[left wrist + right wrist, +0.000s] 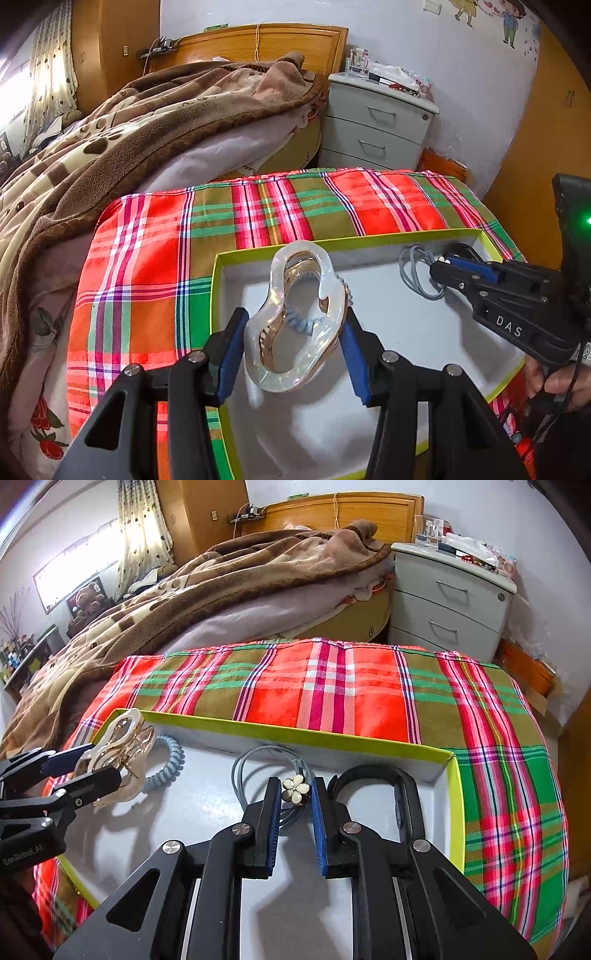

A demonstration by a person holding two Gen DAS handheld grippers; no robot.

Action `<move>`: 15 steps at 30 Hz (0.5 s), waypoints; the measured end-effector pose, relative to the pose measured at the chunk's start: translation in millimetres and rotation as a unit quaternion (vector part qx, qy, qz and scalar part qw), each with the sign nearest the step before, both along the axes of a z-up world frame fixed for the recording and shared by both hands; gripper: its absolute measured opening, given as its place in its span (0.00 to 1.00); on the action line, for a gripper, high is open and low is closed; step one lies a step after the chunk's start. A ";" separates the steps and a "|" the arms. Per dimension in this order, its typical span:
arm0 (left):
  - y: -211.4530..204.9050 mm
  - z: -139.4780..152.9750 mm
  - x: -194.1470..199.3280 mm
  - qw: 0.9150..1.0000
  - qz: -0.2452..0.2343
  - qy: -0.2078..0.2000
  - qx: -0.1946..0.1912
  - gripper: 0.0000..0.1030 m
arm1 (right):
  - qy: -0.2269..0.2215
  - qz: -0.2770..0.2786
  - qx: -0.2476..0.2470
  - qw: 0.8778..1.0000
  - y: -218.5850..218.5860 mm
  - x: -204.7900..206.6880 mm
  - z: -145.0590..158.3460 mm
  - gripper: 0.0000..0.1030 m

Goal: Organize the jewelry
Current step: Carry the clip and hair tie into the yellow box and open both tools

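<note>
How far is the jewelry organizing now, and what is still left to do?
Already in the box: a blue spiral hair tie and a black band. In hand: the left gripper holds a clear hair claw over the box; the right gripper is at a flower hair tie. Left: releasing both. The cloth around the box shows nothing else.

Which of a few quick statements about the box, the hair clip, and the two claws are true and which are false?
1. The left claw grips a clear hair clip. True.
2. The box has a red rim. False: the rim is yellow-green.
3. A flower-shaped ornament sits between the right claw fingers. True.
4. The blue spiral hair tie lies on the plaid cloth outside the box. False: it lies inside the box, beside the clip.
5. The black band lies inside the box. True.
</note>
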State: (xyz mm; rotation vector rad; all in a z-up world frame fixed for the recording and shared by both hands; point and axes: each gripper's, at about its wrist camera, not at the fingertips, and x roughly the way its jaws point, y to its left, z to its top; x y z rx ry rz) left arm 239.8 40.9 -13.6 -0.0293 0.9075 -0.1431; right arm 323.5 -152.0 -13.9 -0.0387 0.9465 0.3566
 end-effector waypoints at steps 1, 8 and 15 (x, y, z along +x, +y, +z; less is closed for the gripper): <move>0.0 -0.3 0.1 1.000 0.000 0.000 0.000 0.50 | 0.000 0.000 0.000 1.000 -0.1 0.0 0.0 0.16; -0.5 1.0 -1.5 1.000 0.002 0.001 -0.005 0.50 | -0.002 -0.002 0.001 1.000 -1.3 -0.5 0.6 0.17; 1.3 4.0 -1.7 1.000 0.003 -0.001 -0.016 0.53 | -0.004 -0.004 0.015 1.000 -3.9 -0.7 1.9 0.26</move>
